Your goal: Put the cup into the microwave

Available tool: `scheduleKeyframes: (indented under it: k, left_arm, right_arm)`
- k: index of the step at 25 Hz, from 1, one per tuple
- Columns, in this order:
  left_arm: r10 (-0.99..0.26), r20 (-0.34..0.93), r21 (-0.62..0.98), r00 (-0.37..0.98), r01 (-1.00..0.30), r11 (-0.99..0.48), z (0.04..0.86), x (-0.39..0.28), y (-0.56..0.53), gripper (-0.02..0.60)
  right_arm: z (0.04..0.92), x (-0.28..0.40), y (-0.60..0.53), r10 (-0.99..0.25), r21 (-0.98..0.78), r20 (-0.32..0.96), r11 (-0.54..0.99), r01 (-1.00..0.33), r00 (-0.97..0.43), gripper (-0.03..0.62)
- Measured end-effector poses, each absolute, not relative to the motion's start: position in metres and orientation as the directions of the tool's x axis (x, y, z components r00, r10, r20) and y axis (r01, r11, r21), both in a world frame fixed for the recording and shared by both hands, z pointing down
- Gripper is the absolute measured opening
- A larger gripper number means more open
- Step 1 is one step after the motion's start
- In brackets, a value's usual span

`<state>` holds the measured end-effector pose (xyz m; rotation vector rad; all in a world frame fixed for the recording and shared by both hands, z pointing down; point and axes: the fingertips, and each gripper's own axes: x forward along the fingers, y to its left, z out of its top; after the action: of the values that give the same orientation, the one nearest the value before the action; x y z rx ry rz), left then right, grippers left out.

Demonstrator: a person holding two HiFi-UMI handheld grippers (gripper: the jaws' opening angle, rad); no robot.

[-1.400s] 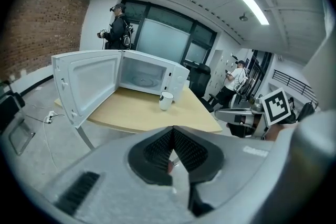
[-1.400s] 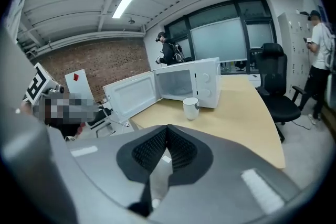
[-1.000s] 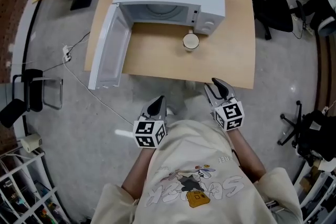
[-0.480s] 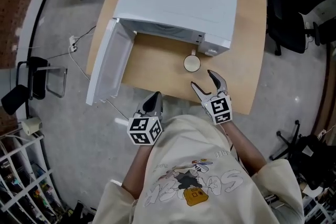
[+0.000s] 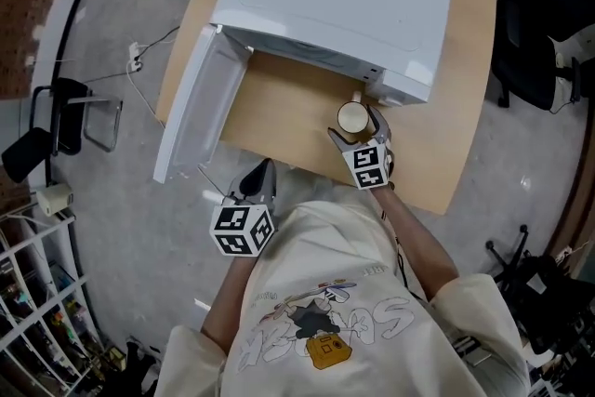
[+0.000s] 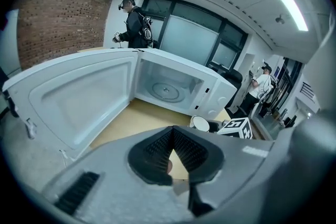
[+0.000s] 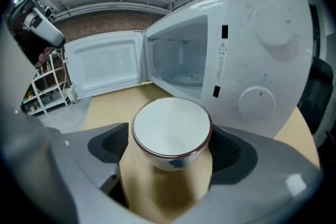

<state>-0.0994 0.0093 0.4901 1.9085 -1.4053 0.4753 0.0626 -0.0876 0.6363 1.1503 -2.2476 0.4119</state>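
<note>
A white cup (image 5: 352, 117) with a dark rim stands upright on the wooden table (image 5: 279, 107), just in front of the white microwave's (image 5: 344, 5) control panel. The microwave door (image 5: 197, 107) hangs wide open to the left, and the cavity (image 7: 181, 63) holds only its turntable. My right gripper (image 5: 357, 129) reaches the cup (image 7: 170, 134), which stands between its jaws. Those jaws are opening, and a gap shows beside the left pad. My left gripper (image 5: 261, 178) hovers off the table's near edge, its jaws (image 6: 172, 131) shut on nothing.
Black office chairs (image 5: 535, 33) stand right of the table and another chair (image 5: 56, 135) on the left. A cable (image 5: 139, 65) lies on the floor and a white rack (image 5: 37, 330) at bottom left. Two people (image 6: 134, 23) (image 6: 261, 86) stand behind.
My right gripper went forward and down over the table to the cup, its jaws spreading wide around it. The left gripper shifted slightly and stays shut off the table's edge.
</note>
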Motion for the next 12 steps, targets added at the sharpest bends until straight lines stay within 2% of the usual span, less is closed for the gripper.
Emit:
scheduleKeyframes:
  k: [1,2,3,12]
  left_arm:
    - [-0.674,0.66,0.322,0.332,-0.936,-0.145,0.49,-0.104,0.01,0.006]
    - [-0.674,0.665,0.323,0.322,-0.937,-0.13,0.492,-0.109,0.011,0.006]
    - [-0.673,0.67,0.326,0.315,-0.938,-0.115,0.493,-0.113,0.014,0.006]
    - [-0.672,0.683,0.327,0.288,-0.942,-0.072,0.496,-0.138,0.012,0.006]
  right_arm:
    - [0.641,0.063,-0.092,-0.638,-0.011,0.62,0.575,-0.818,-0.456,0.471]
    - [0.643,0.063,-0.095,-0.641,-0.009,0.62,0.572,-0.82,-0.453,0.414]
    - [0.644,0.062,-0.096,-0.643,-0.006,0.616,0.573,-0.82,-0.454,0.405]
    - [0.629,0.052,-0.093,-0.638,-0.048,0.594,0.579,-0.814,-0.49,0.4]
